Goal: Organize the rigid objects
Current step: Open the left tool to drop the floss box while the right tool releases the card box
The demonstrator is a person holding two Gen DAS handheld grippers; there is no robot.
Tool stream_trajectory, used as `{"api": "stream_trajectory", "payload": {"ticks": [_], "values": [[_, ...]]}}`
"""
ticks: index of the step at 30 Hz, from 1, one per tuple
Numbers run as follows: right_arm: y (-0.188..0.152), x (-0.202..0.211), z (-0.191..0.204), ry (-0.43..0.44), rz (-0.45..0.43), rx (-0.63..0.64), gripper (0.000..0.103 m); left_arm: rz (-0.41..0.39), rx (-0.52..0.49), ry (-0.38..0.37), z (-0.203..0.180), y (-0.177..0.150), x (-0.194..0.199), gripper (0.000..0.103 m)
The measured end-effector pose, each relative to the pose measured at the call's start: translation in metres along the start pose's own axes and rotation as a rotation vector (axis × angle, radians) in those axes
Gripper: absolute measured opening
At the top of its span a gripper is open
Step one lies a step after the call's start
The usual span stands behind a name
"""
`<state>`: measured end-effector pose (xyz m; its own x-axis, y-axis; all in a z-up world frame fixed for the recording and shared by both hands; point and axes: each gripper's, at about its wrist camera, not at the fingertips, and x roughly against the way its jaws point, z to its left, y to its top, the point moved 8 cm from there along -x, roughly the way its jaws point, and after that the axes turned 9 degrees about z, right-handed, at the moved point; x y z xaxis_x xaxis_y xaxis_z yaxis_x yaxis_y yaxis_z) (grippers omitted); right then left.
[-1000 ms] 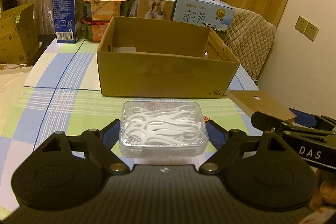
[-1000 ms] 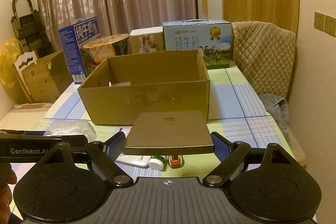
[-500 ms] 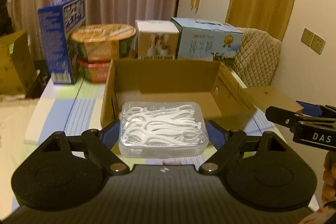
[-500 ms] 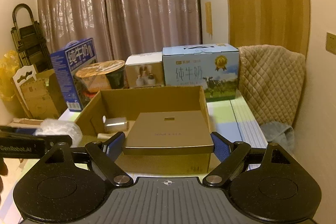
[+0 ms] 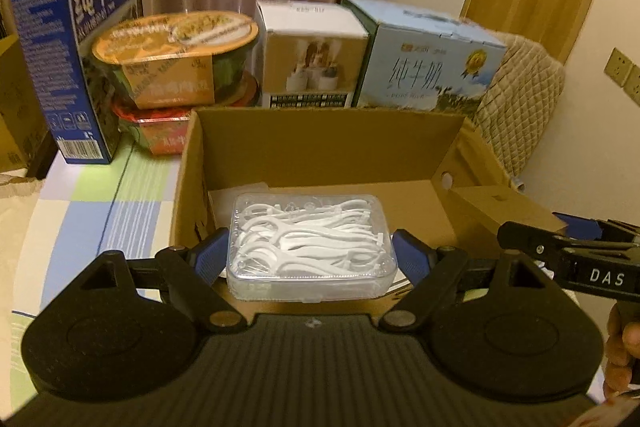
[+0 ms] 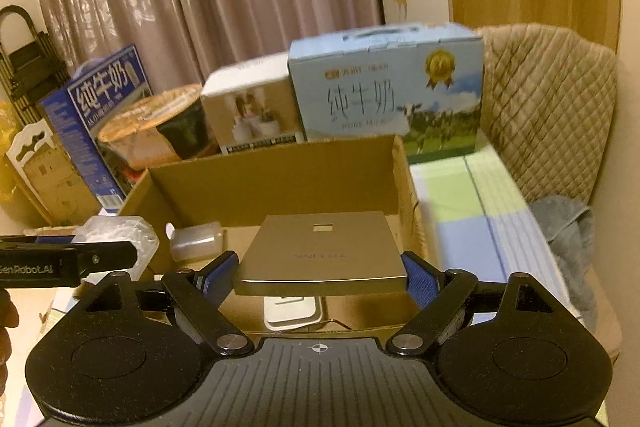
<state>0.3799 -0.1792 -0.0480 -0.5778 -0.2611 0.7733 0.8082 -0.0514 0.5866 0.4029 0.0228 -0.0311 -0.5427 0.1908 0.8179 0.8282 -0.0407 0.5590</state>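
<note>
Cardboard box (image 5: 328, 147) on the checked tablecloth (image 5: 100, 195), both held items above its open top.

Behind the box stand two milk cartons (image 6: 384, 87), a white box (image 5: 308, 55) and stacked noodle bowls (image 5: 176, 59). The right gripper (image 6: 320, 271) is clamped on a flat gold box (image 6: 324, 247), held level over the box's right half. The left gripper (image 5: 312, 255) is clamped on a clear case of white floss picks (image 5: 312, 247), over the left half. A small clear container (image 6: 196, 241) and a white item (image 6: 292, 311) lie on the box floor.
</note>
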Motion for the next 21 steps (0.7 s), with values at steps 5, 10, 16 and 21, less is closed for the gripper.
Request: {"api": "stream_trajectory", "payload": {"ticks": [5,10,16,21], "values": [[-0.004,-0.016,-0.005,0.006,0.021,-0.018,0.083,0.033,0.003,-0.003,0.001,-0.003,-0.023,0.084],[-0.006,-0.022,-0.010,0.007,0.031,-0.030,0.083,0.037,0.023,-0.020,-0.002,0.000,-0.034,0.088],[-0.009,-0.021,-0.013,0.003,0.036,-0.031,0.083,-0.009,0.027,-0.005,0.000,0.004,-0.014,0.088],[-0.009,-0.020,-0.014,0.005,0.038,-0.036,0.083,-0.023,0.008,0.011,0.001,0.003,-0.001,0.088]]}}
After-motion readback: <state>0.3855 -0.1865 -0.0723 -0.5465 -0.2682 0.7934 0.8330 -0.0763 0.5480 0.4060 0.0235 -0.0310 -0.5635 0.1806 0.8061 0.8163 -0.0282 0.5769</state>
